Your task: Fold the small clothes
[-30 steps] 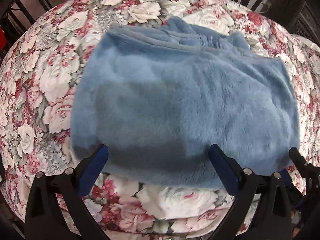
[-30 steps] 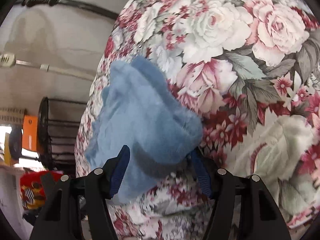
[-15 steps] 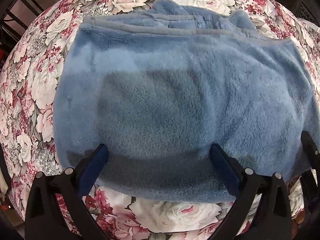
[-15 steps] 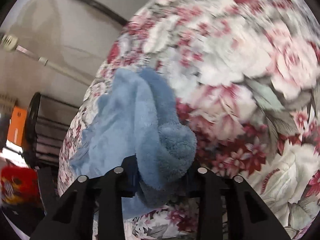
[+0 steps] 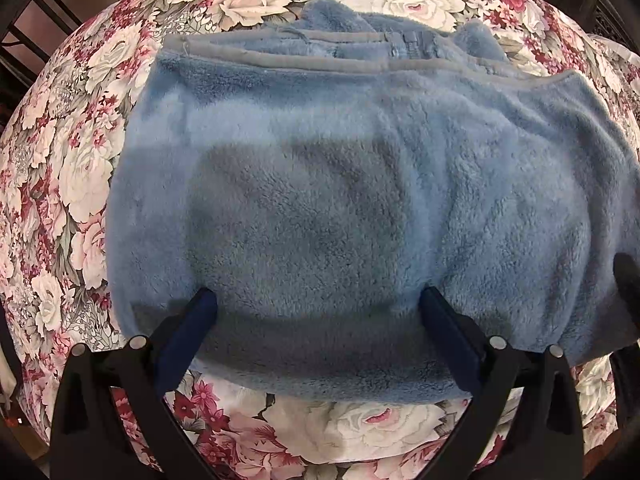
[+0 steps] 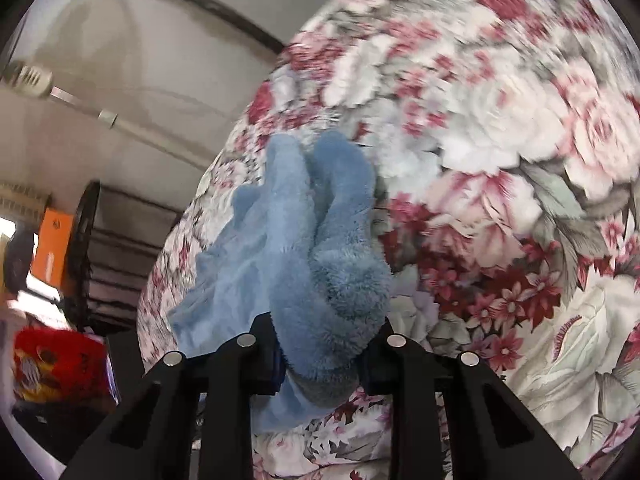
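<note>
A blue fleece garment lies spread on the floral tablecloth, its hem band and zipper at the far side. My left gripper is open, its blue-padded fingers over the garment's near edge. My right gripper is shut on a bunched corner of the blue fleece garment and holds it raised off the cloth. The other gripper's dark finger shows at the right edge of the left wrist view.
Dark chair frames stand behind the table. In the right wrist view a pale floor, a black rack, an orange box and a red bag lie beyond the table's left edge.
My right gripper closed on the fleece corner and lifted it. My left gripper moved closer over the garment, still open.
</note>
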The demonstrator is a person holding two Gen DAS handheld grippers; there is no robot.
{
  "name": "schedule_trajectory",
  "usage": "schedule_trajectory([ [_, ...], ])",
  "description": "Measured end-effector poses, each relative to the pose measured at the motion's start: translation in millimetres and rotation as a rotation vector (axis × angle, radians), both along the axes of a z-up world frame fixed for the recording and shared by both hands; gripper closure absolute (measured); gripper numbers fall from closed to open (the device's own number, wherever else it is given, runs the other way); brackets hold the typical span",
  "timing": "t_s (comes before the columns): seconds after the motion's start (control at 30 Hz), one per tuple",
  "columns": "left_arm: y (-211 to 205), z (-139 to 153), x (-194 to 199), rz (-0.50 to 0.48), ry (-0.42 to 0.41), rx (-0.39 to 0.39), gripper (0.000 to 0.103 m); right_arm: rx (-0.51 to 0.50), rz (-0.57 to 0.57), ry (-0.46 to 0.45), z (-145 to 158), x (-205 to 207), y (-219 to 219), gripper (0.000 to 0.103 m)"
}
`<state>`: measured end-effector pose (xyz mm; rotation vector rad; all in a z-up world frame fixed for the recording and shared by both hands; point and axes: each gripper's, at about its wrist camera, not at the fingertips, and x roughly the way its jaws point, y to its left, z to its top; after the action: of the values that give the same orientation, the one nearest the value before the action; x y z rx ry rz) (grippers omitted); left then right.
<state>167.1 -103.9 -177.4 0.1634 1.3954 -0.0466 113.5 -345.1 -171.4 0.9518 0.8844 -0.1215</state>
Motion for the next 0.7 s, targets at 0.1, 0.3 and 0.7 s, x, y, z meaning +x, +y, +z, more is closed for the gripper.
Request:
schedule_trajectory([
  [0.1,3,3,1,0.007,0.005,-0.017,0.005,-0.001,0.002,0.034,-6,1,1,0.074],
  [0.3,3,3,1,-0.005,0.007,-0.008,0.004,0.141,-0.091,0.064,-31,-10,-14,0.074],
  [0.7,2,28,12,-0.017,-0.022,-0.074,0.005,-0.040,0.072,-0.068,38,-4,28,0.079],
])
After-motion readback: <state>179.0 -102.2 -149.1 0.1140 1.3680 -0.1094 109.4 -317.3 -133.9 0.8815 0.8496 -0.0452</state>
